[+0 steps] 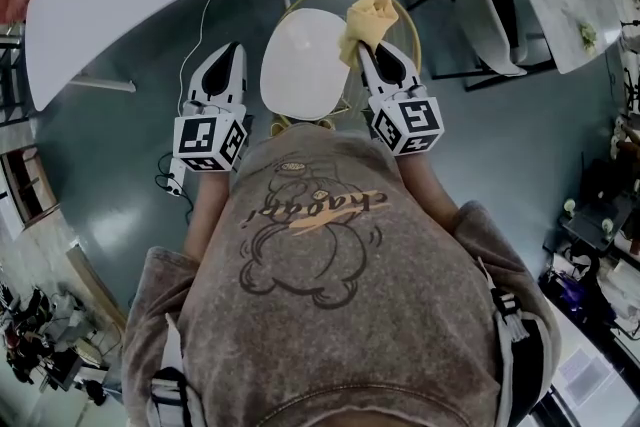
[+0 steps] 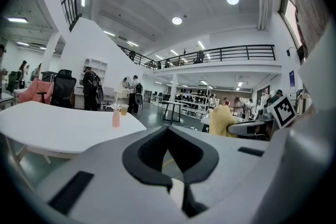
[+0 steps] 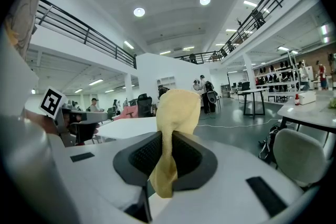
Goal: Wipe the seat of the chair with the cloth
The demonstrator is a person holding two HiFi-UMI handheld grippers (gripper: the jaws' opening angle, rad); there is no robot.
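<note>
Right tongs clamped on the yellow cloth, over the chair seat at its 2 o'clock rim. The seat is at my 12. Left tongs closed, empty, at the seat's 9.

Risk: narrow pinch, so wiping drag may pull the cloth free; bunched up, it would wipe little.

Count: one cloth, two tongs, two chairs, the spare chair at 2.

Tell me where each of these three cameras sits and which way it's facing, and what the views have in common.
Head view: on the person's head, looking steeply down at the chair seat; shirt, left gripper and right gripper show.
Left gripper view: on the left gripper, looking along its shut, empty jaws over a white table.
Right gripper view: on the right gripper, looking along jaws shut on the cloth.
Shared: the cloth shows in all three.
</note>
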